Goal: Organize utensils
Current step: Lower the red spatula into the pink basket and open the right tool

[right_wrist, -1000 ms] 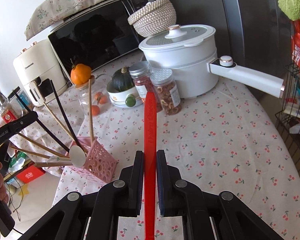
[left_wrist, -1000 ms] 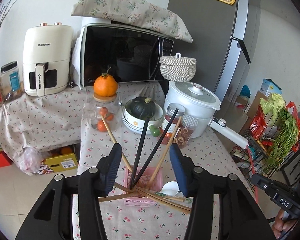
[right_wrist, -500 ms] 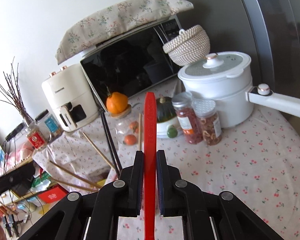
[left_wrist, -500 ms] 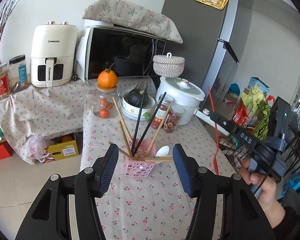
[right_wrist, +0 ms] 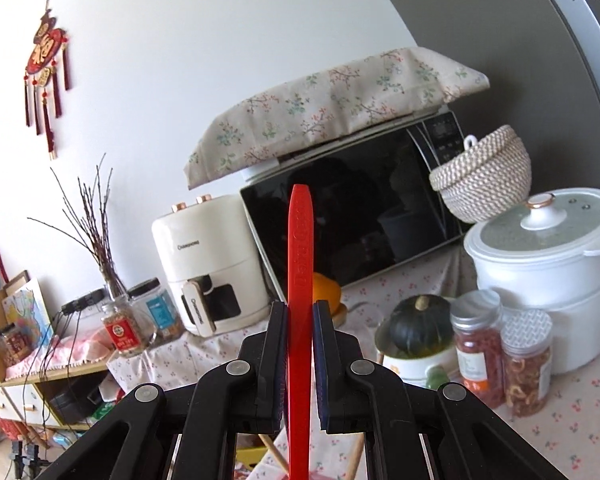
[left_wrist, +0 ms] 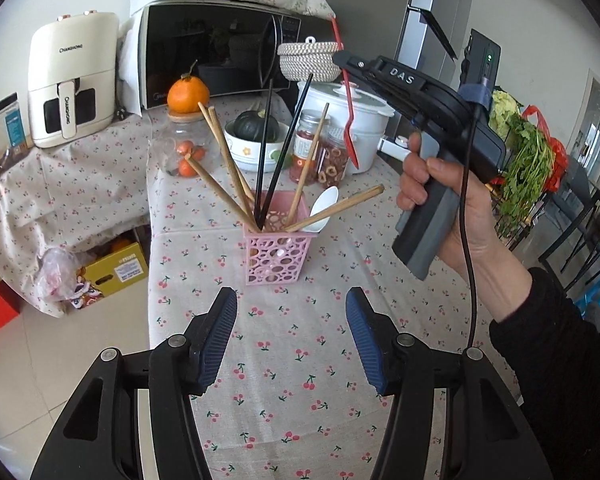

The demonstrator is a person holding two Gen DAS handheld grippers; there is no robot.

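Your right gripper [right_wrist: 300,364] clamps the flat red plastic utensil [right_wrist: 299,264], raised beyond the pink perforated plastic holder [left_wrist: 278,254] for insertion; your left gripper [left_wrist: 291,340] hovers empty, jaws parted, before the holder.

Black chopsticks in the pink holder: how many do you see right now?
2. Both stand in the pink holder among the wooden ones: one black chopstick near upright, the other black chopstick leaning right toward the jars. Any lying inside would be hidden.
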